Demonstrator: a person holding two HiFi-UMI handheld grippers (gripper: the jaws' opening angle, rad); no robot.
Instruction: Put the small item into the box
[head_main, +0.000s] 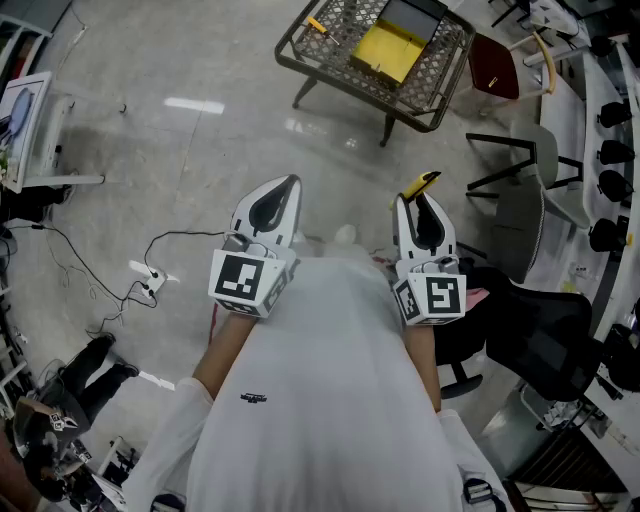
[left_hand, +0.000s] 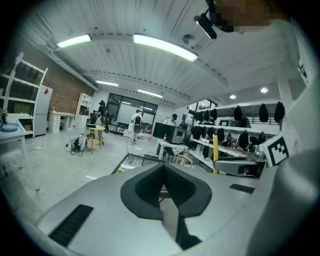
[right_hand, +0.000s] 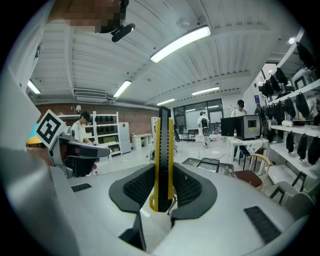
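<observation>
A yellow and black utility knife (right_hand: 163, 160) stands upright between the pads of my right gripper (right_hand: 162, 199), which is shut on it. In the head view the knife's tip (head_main: 423, 183) sticks out past my right gripper (head_main: 418, 200), held close to the person's chest. My left gripper (head_main: 288, 188) is level with it on the left, shut with nothing in it, its pads meeting (left_hand: 162, 190). The open yellow box (head_main: 393, 47) lies on a wire-mesh table (head_main: 300, 60) well ahead, far from both grippers.
A dark red chair (head_main: 495, 66) stands right of the mesh table. Black office chairs (head_main: 535, 335) and a white bench (head_main: 600, 130) line the right side. A power strip with cables (head_main: 148, 275) lies on the floor at left. People stand far across the room (left_hand: 136, 121).
</observation>
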